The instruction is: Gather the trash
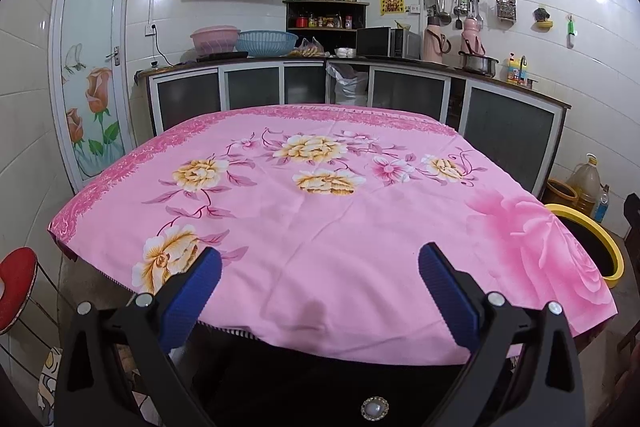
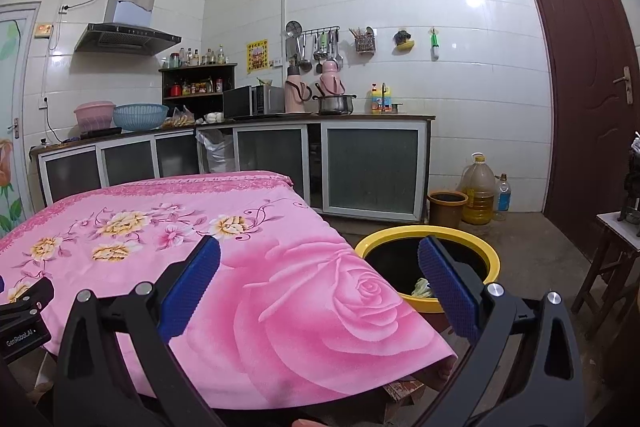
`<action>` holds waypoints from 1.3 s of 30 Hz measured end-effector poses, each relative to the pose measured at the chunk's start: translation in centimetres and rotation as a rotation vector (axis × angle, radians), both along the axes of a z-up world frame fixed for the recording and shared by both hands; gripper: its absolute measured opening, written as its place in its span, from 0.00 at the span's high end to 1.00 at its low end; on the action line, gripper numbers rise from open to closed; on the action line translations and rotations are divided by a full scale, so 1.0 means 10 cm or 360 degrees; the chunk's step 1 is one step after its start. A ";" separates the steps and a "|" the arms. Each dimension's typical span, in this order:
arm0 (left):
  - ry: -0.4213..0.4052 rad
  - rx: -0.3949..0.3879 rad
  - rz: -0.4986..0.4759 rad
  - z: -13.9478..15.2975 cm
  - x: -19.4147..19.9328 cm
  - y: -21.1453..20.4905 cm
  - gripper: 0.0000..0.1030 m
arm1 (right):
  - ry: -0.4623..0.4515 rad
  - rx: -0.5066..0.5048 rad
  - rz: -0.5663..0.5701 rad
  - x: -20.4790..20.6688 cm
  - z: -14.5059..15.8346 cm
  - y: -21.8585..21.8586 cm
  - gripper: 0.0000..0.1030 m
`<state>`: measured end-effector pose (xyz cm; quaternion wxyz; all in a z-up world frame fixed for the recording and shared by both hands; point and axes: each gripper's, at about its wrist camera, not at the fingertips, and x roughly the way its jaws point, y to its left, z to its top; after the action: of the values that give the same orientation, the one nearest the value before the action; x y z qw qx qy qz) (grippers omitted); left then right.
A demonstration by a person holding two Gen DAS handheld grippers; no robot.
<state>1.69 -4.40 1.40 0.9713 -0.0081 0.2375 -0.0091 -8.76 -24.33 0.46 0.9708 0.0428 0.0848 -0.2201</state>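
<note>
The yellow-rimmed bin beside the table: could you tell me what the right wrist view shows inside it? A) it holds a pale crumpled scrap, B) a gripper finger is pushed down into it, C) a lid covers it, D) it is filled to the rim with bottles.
A. The yellow-rimmed bin stands open on the floor beside the table, and a pale crumpled scrap lies against its dark inside; the right gripper is open and holds nothing.

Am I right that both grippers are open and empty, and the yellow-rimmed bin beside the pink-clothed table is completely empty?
Not quite: the yellow-rimmed bin already holds some pale crumpled trash, seen in the right wrist view. The left gripper and right gripper are indeed open and empty.
</note>
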 end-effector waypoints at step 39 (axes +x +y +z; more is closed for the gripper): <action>0.0033 -0.0004 -0.0031 -0.06 0.07 0.00 0.08 | 0.0050 0.0005 0.0013 0.06 -0.05 -0.02 0.08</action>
<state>2.35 -4.41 0.77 0.9687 -0.0073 0.2475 -0.0187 -8.14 -24.56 0.00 0.9702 0.0406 0.1005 -0.2167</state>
